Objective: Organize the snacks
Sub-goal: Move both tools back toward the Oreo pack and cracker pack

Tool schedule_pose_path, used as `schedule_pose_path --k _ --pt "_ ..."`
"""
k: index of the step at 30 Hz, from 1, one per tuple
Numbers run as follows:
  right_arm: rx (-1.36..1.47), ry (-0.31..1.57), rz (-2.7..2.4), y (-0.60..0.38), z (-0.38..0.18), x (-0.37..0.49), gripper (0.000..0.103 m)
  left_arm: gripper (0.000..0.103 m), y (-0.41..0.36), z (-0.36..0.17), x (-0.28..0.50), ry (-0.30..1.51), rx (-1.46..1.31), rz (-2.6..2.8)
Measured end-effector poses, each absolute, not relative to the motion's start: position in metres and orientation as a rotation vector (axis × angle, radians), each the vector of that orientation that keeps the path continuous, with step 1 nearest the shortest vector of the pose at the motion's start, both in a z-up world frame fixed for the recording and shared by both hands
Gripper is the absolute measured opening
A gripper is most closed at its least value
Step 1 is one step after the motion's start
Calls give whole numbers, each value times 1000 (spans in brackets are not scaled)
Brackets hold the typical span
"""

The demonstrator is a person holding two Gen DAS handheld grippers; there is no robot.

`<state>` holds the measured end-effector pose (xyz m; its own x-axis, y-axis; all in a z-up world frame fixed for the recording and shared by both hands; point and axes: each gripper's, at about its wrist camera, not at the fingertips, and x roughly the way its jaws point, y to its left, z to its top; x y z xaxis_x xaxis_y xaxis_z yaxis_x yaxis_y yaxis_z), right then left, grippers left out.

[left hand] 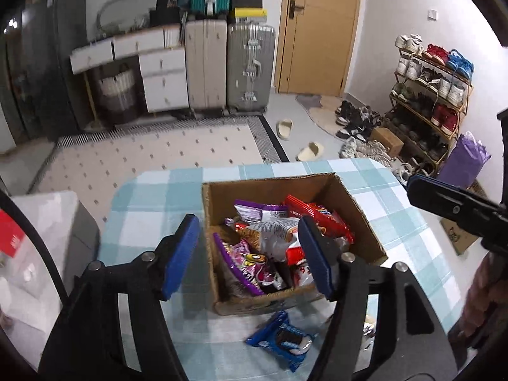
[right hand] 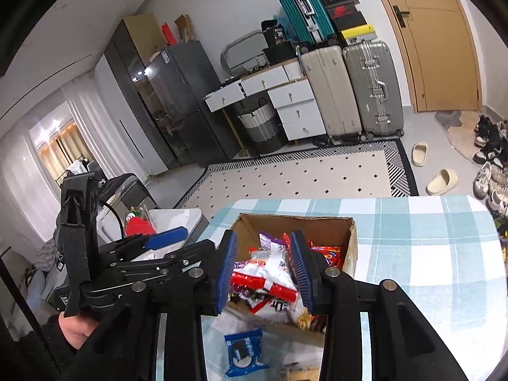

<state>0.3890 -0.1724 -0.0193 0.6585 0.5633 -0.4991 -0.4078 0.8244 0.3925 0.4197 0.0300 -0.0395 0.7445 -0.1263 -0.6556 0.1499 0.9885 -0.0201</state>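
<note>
An open cardboard box [left hand: 270, 182] [right hand: 295, 222] stands on the blue-checked table [left hand: 152, 197] [right hand: 428, 254], filled with several snack packets. A white-and-red packet [left hand: 276, 235] [right hand: 266, 270] lies on top and a purple one [left hand: 241, 263] lies by the near wall. A blue cookie packet [left hand: 282, 339] [right hand: 243, 352] lies on the cloth in front of the box. My left gripper [left hand: 247, 222] [right hand: 168, 236] hangs open over the box's near left side and holds nothing. My right gripper [right hand: 263, 235] [left hand: 412, 187] hovers to the right of the box, jaws drawn close, with nothing gripped.
A grey-white bin [left hand: 54, 222] [right hand: 177, 219] stands left of the table. On the floor beyond are a patterned rug [left hand: 158, 155], slippers [left hand: 309, 151], suitcases [left hand: 228, 66], a shoe rack [left hand: 428, 95] and a purple bag [left hand: 463, 162]. A hand [right hand: 76, 333] holds the left gripper.
</note>
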Motion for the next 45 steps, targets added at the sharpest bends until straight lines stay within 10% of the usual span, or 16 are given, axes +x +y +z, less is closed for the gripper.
schedule_pose_path --k 24,45 --pt "132 553 555 -174 -50 249 70 100 44 -33 234 542 40 -38" --pt "184 563 514 -192 -144 187 101 102 35 -135 182 569 -46 19"
